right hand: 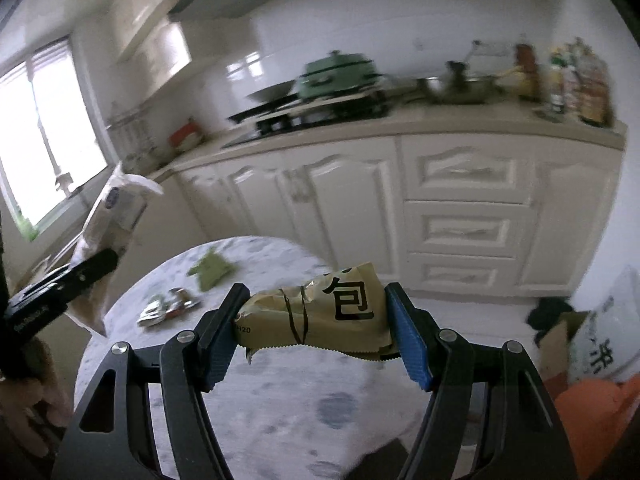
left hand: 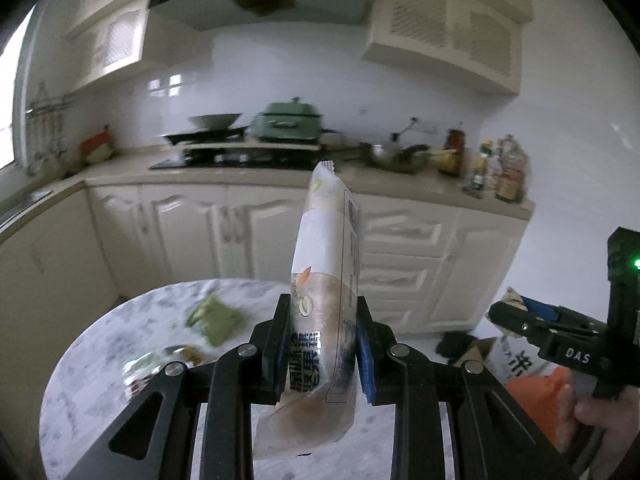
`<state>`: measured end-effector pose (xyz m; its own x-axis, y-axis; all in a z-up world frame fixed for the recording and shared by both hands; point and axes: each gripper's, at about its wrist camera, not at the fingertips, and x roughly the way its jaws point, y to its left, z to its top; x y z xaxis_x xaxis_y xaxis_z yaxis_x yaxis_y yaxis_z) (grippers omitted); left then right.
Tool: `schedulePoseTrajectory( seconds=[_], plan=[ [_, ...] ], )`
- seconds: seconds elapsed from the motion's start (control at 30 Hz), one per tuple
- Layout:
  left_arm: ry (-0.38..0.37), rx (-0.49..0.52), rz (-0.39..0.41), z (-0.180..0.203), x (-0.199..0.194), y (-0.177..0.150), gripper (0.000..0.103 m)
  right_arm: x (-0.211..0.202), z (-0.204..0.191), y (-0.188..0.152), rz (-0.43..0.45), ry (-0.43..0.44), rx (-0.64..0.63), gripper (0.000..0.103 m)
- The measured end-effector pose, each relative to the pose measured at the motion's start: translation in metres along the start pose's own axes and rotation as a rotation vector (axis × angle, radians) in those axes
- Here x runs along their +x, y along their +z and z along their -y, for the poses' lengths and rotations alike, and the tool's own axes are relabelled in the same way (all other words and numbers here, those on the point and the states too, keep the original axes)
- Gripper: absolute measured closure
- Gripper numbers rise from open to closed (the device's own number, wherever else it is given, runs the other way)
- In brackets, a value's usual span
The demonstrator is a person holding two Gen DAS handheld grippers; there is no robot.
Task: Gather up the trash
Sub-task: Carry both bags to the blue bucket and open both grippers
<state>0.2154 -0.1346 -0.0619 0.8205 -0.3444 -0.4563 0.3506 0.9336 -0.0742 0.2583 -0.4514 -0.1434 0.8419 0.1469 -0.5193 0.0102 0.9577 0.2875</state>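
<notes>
Left gripper (left hand: 323, 344) low in the frame squeezing a tall clear snack bag (left hand: 326, 280), right gripper (right hand: 316, 332) squeezing a tan wrapper (right hand: 320, 312), round table (right hand: 280, 400) below, green wrapper (right hand: 210, 272) upper left on it.

Clear snack bag (left hand: 326, 280) upright, clamped; tan wrapper (right hand: 320, 312) crosswise, clamped; green wrapper (left hand: 216, 318) on table.

Round table (right hand: 280, 420): near half bare, open to approach. Far half holds green wrapper (right hand: 211, 272) and foil scraps (right hand: 168, 308). Orange bin (right hand: 592, 420) and sack (right hand: 600, 356) crowd the right.
</notes>
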Motion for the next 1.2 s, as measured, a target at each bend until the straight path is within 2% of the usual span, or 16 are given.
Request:
schedulePoseTrajectory(
  seconds=[0.3, 0.47, 0.67, 0.97, 1.2],
  plan=[
    [-0.154, 0.088, -0.018, 0.066, 0.055, 0.018, 0.078, -0.032, 0.09, 0.001, 0.042, -0.154, 0.12, 0.033],
    [-0.248, 0.105, -0.097, 0.1, 0.109, 0.023, 0.078, -0.033, 0.134, -0.008, 0.024, -0.22, 0.179, 0.033],
    [-0.335, 0.126, -0.221, 0.143, 0.178, 0.021, 0.078, -0.017, 0.18, -0.03, -0.031, -0.251, 0.259, 0.033],
    [-0.372, 0.165, -0.39, 0.195, 0.28, 0.022, 0.078, 0.02, 0.234, -0.066, -0.13, -0.263, 0.366, 0.033],
    [-0.377, 0.189, -0.478, 0.243, 0.356, 0.02, 0.078, 0.046, 0.267, -0.082, -0.173, -0.255, 0.428, 0.033]
  ],
)
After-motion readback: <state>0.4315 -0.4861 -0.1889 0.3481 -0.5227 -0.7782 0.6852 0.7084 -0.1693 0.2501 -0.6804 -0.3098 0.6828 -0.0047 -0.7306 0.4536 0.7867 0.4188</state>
